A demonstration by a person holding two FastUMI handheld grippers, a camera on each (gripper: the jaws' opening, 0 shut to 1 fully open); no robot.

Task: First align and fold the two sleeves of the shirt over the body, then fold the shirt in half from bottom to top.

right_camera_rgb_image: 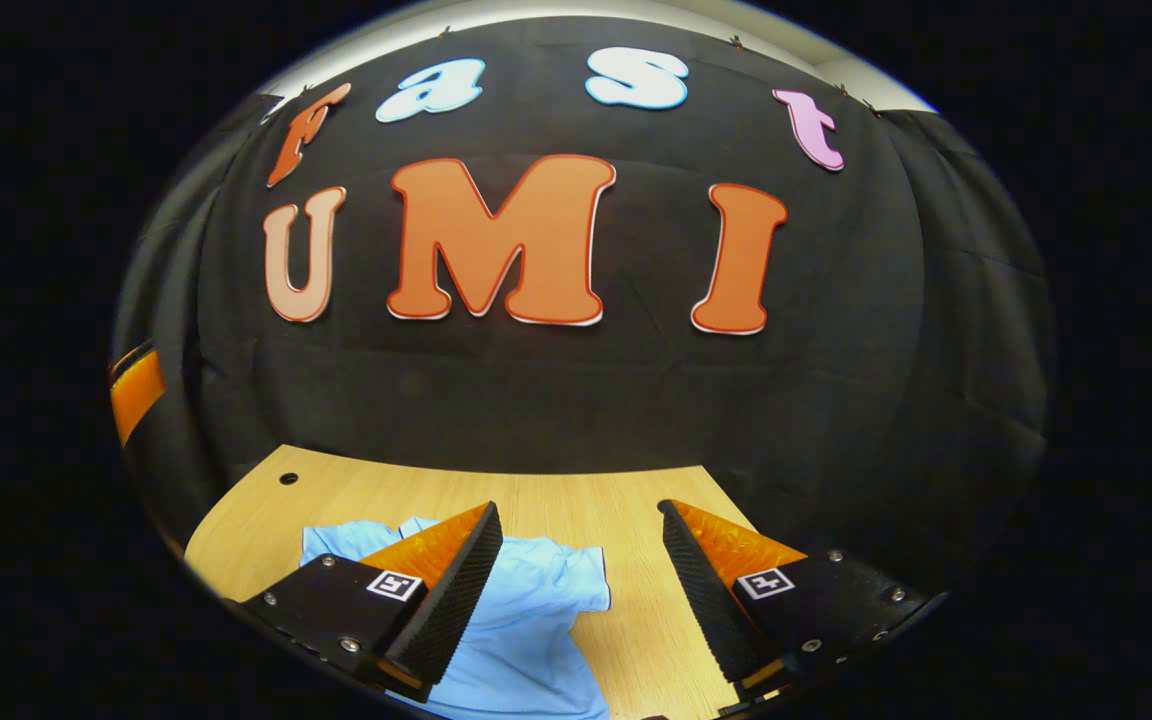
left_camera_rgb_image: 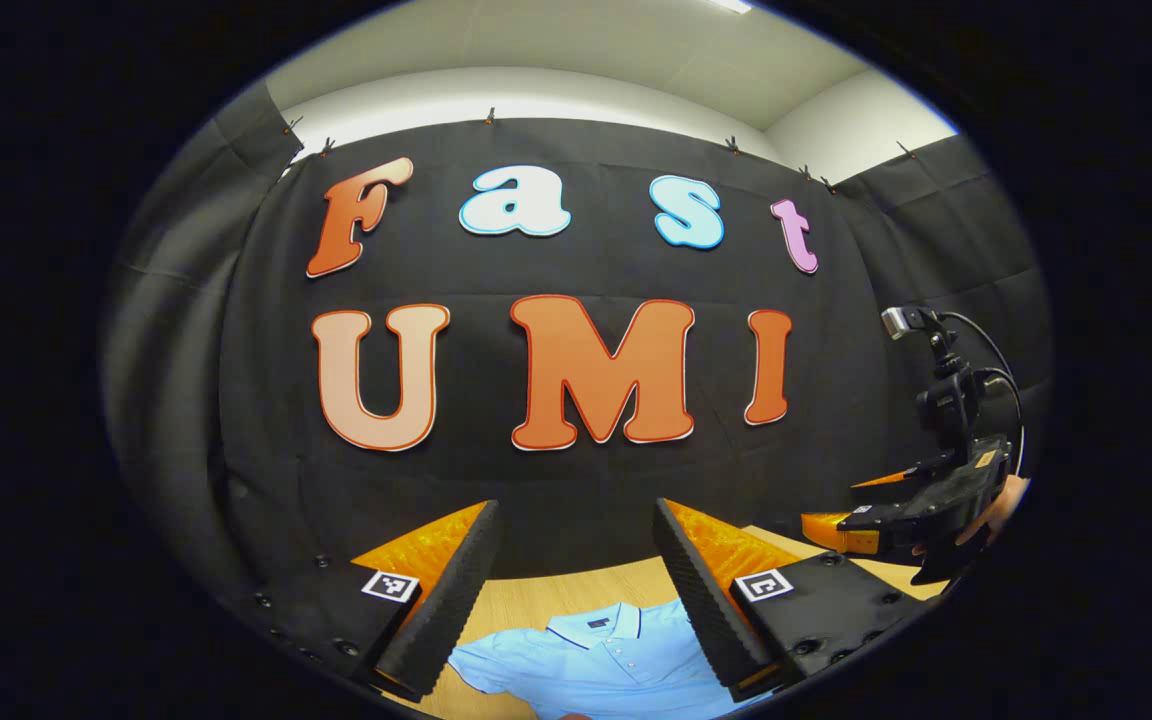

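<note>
Both grippers, left and right, hover wide open and empty above the light-blue cotton polo shirt on the pale wooden table. Sleeve folding not yet begun; next, each must descend onto a sleeve.

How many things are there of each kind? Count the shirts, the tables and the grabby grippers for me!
Light blue shirt: 1
Wooden table: 1
Grippers: 2, the left gripper and the right gripper, both open and empty above the shirt
Total: 4

Shirt on table
</note>
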